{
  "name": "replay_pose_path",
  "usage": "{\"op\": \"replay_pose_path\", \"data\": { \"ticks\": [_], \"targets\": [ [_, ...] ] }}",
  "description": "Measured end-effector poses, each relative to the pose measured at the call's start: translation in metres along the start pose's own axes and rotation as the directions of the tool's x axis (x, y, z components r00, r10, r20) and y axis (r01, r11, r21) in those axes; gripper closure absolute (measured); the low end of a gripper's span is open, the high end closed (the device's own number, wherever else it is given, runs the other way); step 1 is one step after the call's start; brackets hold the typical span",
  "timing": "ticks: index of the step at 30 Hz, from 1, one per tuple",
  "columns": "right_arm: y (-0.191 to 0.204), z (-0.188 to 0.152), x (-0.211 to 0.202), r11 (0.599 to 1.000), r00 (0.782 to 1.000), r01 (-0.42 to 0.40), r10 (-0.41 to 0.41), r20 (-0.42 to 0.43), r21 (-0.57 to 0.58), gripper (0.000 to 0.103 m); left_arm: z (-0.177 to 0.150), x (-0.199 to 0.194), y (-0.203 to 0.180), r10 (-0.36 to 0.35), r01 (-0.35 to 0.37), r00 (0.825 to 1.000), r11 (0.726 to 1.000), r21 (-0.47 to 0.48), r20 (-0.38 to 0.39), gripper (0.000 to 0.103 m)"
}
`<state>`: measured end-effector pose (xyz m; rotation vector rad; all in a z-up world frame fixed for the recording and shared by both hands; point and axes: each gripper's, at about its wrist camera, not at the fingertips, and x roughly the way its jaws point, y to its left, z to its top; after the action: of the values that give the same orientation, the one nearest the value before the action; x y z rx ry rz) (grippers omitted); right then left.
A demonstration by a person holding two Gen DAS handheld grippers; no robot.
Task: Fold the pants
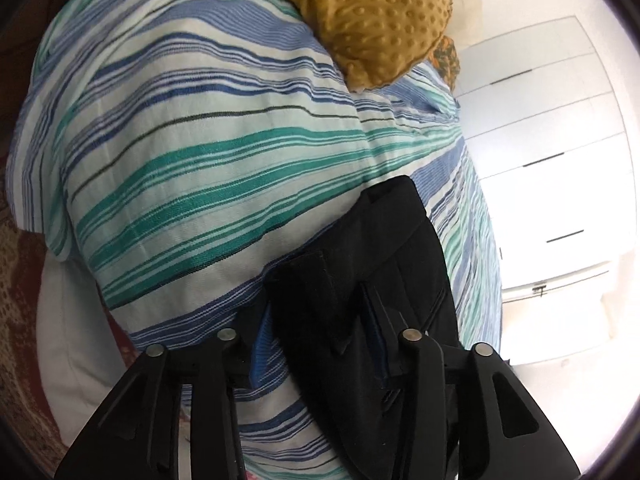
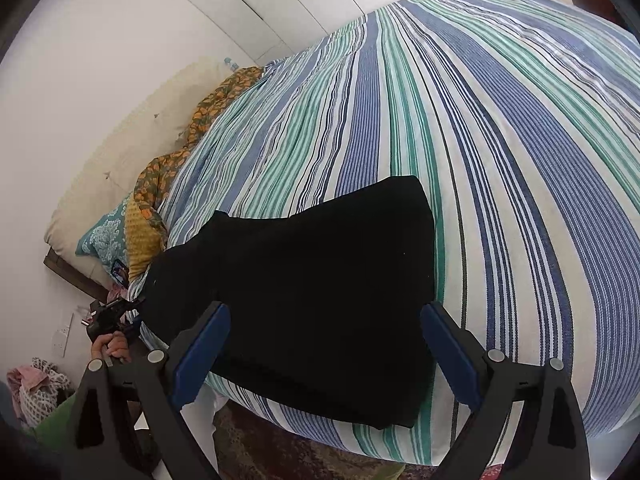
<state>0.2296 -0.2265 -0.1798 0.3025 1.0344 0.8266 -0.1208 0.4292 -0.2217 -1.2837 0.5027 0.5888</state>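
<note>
1. lying on the striped blue, green and white bedspread (image 2: 500, 128) near its front edge, the black fabric pants (image 2: 320, 300) look folded in half.
2. left gripper (image 1: 320, 300) straddles the pants' end, pads apparently not pinching; lower it, then close firmly.
3. right gripper (image 2: 324, 344) hangs released above them; keep it clear.

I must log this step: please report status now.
Left gripper half open, pants edge between pads. Right gripper open above pants. Pants lie on striped bedspread. Nothing in the way.

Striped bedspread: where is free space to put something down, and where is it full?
The bedspread is bare beyond the black pants, toward the white cabinets. It is crowded at the pillows and on the near edge under the pants.
</note>
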Motion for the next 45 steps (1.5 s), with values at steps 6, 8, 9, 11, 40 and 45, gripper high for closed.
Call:
{"op": "replay_pose_path", "data": {
  "ticks": [6,8,9,11,40,45],
  "targets": [
    [0.001,0.000,-0.002,1.000,1.000,0.002,-0.002,0.006,-0.007,0.008,0.001,0.004,-0.007,0.033,-0.033,0.999,0.999,-0.013,0.000,0.079],
    [-0.001,0.001,-0.003,1.000,1.000,-0.001,0.001,0.014,0.001,0.008,-0.002,-0.007,-0.017,0.028,-0.029,0.999,1.000,0.011,0.017,0.083],
    [-0.002,0.001,-0.004,1.000,1.000,-0.002,0.002,0.018,0.007,0.008,-0.003,-0.015,-0.026,0.014,-0.015,1.000,0.999,0.028,0.026,0.084],
    [-0.005,0.002,-0.006,1.000,1.000,-0.007,0.006,0.025,0.017,0.008,-0.005,-0.034,-0.046,-0.045,0.042,0.998,0.997,0.059,0.039,0.085],
    [-0.054,0.022,-0.073,0.970,0.955,-0.110,0.042,0.294,0.218,0.008,-0.427,0.028,-0.324,0.173,0.289,0.933,0.168,0.943,-0.317,0.055],
    [-0.062,0.025,-0.066,0.935,0.947,-0.230,0.151,0.283,0.269,0.008,-0.332,-0.013,-0.326,0.039,0.212,0.970,0.358,0.910,-0.241,0.045]
  ]
}}
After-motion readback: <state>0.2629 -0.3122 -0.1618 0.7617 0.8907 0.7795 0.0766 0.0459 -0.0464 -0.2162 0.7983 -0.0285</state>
